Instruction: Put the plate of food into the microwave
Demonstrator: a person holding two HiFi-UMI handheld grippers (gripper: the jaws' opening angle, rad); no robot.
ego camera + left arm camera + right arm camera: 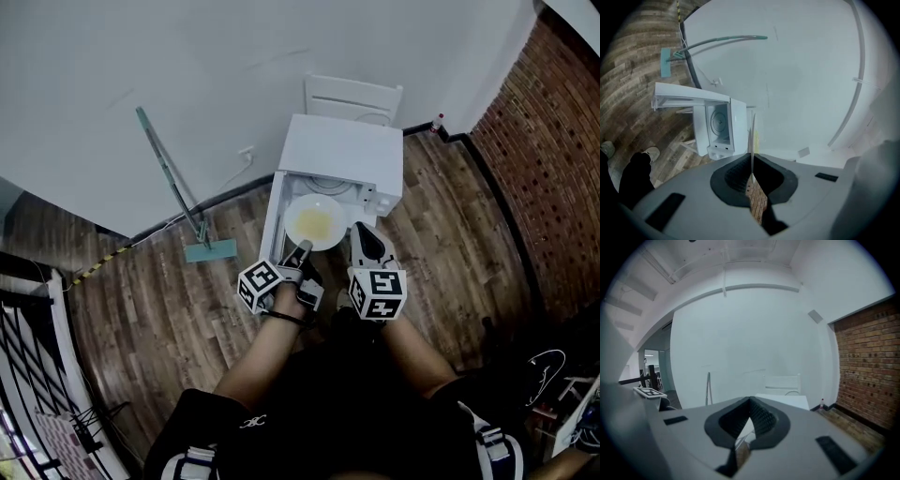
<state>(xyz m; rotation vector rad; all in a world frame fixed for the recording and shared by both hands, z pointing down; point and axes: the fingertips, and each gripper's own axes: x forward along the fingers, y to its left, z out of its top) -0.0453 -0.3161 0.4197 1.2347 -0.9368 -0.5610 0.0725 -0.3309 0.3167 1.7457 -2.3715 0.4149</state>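
Plate [334, 208], white and carrying yellow food [313, 223], hangs in the head view just in front of the open mouth of a white microwave [342, 155] that stands on the wood floor [450, 253]. The microwave's door [271, 220] is swung out to the left. The left gripper [302, 249] reaches to the plate's near rim, and the right gripper [364, 234] sits just beside the plate on the right. A white chair [352, 96] stands behind the microwave, and a mop [169, 178] leans on the wall to the left.

In the left gripper view, the left gripper [752, 159] has its jaws clamped on the plate [753, 136], which shows edge-on as a thin upright line rising from between the pads. The microwave [733, 124] lies to the left with its round turntable [719, 122] exposed and its door [689, 98] standing open.

In the right gripper view, the right gripper [750, 401] has its jaws together at the tips with nothing between them. Beyond them are the chair [783, 383] and a brick wall [862, 366].
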